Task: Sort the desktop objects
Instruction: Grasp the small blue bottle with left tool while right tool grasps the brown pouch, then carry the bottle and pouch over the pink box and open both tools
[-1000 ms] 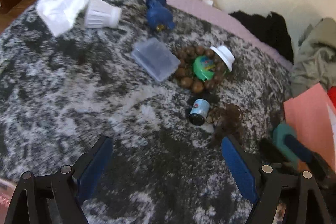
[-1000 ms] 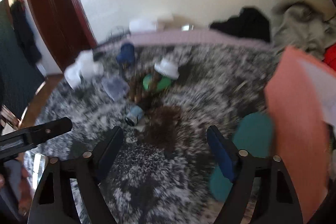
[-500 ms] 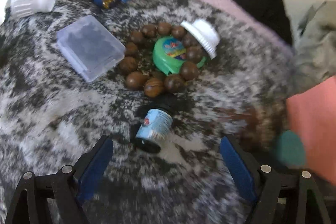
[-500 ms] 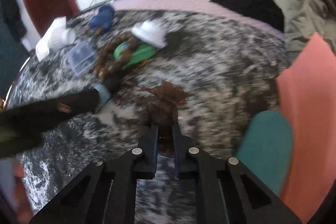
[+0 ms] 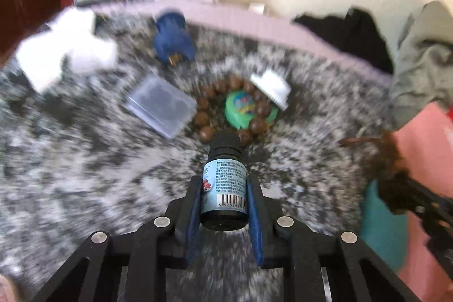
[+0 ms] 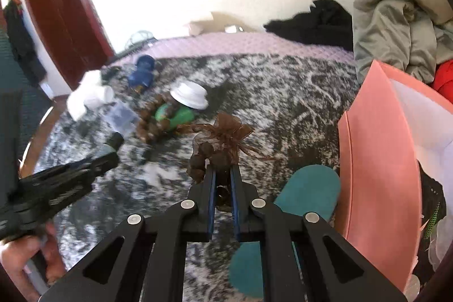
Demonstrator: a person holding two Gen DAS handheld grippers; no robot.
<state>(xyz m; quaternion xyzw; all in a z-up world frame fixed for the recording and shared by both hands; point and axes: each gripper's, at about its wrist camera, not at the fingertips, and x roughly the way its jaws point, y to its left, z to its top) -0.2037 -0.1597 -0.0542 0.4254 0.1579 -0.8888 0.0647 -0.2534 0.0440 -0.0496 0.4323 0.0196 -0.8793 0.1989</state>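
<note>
A small bottle (image 5: 226, 160) with a black cap and a pale blue label sits between the blue pads of my left gripper (image 5: 223, 183); its jaws are closing and the pads press on the bottle's sides. The bottle points away from me, above the grey shaggy cover (image 5: 85, 160). My right gripper (image 6: 222, 170) is shut on a brown mesh pouch (image 6: 226, 137), which bunches above the fingertips with its strings hanging loose. In the right wrist view the left gripper (image 6: 107, 157) shows at the left, a hand below it. In the left wrist view the pouch (image 5: 388, 160) shows at the right.
On the cover lie a brown bead bracelet (image 5: 205, 115) around a green round tin (image 5: 243, 109), a white cap (image 5: 271, 87), a clear plastic box (image 5: 161, 106), a blue object (image 5: 172, 38) and white items (image 5: 65, 55). A pink bag (image 6: 376, 174), a teal object (image 6: 308, 188) and piled clothes (image 6: 396, 27) are at right.
My left gripper went from wide open to closed around the small bottle and raised it off the cover. My right gripper shut on the brown pouch and lifted it.
</note>
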